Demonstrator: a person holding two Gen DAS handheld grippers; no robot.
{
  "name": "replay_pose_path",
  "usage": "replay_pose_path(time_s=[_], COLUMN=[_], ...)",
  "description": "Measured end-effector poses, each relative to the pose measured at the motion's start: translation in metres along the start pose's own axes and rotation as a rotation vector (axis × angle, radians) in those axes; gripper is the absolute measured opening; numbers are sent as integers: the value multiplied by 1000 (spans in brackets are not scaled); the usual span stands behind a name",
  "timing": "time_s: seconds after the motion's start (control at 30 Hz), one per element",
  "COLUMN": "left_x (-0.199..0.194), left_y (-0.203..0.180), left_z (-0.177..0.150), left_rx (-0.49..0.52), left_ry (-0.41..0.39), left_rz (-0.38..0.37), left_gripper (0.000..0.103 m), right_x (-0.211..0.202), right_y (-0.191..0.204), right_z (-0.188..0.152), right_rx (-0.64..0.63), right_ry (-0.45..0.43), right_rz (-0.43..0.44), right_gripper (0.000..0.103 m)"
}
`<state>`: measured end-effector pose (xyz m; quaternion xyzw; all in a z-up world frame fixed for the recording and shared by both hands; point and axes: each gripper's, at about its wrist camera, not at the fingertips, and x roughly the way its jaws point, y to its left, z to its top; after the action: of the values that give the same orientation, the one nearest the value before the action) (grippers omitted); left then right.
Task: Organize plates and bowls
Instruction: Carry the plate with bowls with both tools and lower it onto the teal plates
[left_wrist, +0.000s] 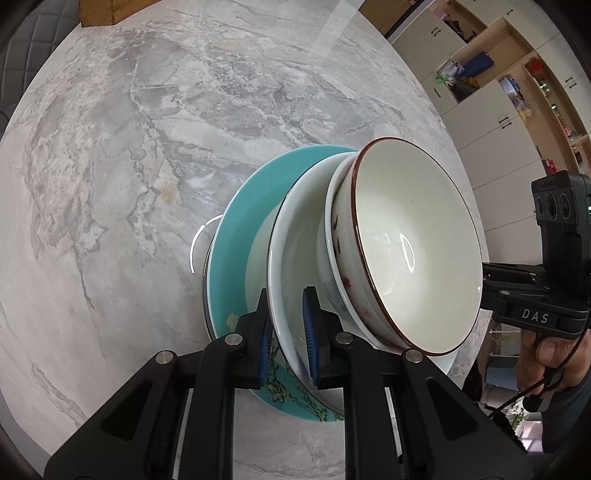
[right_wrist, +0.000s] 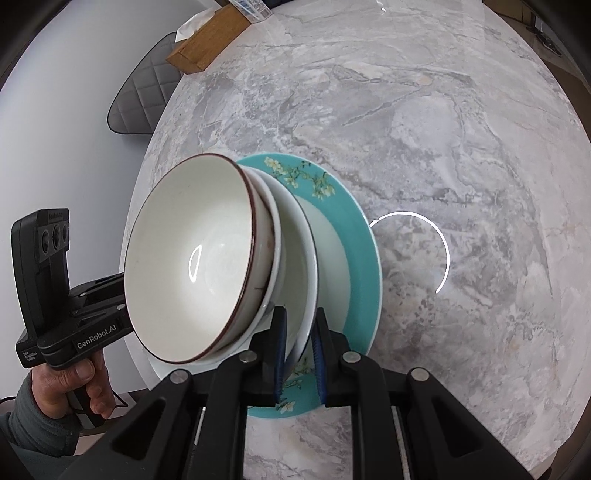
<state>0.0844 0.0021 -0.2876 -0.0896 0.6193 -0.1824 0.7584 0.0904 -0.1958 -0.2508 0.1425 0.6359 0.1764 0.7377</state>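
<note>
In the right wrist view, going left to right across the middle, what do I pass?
Left gripper held in the hand → red-rimmed bowl → white dish gripped at its rim → teal floral plate → bare marble tabletop.

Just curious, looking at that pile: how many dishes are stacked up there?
At least 4, nested: a teal floral plate lowest, a wide white bowl in it, a smaller white bowl next, and a brown-rimmed white bowl on top. Others may be hidden.
</note>
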Motion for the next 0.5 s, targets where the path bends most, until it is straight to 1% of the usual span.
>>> replay_pose_path(time_s=[0.37, 0.43, 0.47, 0.5], left_x=[3, -1, -4, -7], left_y=[2, 2, 2, 2], left_z=[-6, -6, -6, -7], left_rx=[-18, -15, -17, -22], left_ry=[-29, -49, -63, -75], left_rz=[11, 16, 21, 30], left_gripper=[12, 15, 15, 17], right_x=[-3, -5, -8, -10], right_y=[-2, -1, -2, -3], right_z=[-5, -7, -8, -8], right_rx=[-9, -6, -3, 0], right_ry=[-21, -29, -35, -41], right_rz=[11, 17, 15, 9], right_gripper=[17, 18, 19, 28])
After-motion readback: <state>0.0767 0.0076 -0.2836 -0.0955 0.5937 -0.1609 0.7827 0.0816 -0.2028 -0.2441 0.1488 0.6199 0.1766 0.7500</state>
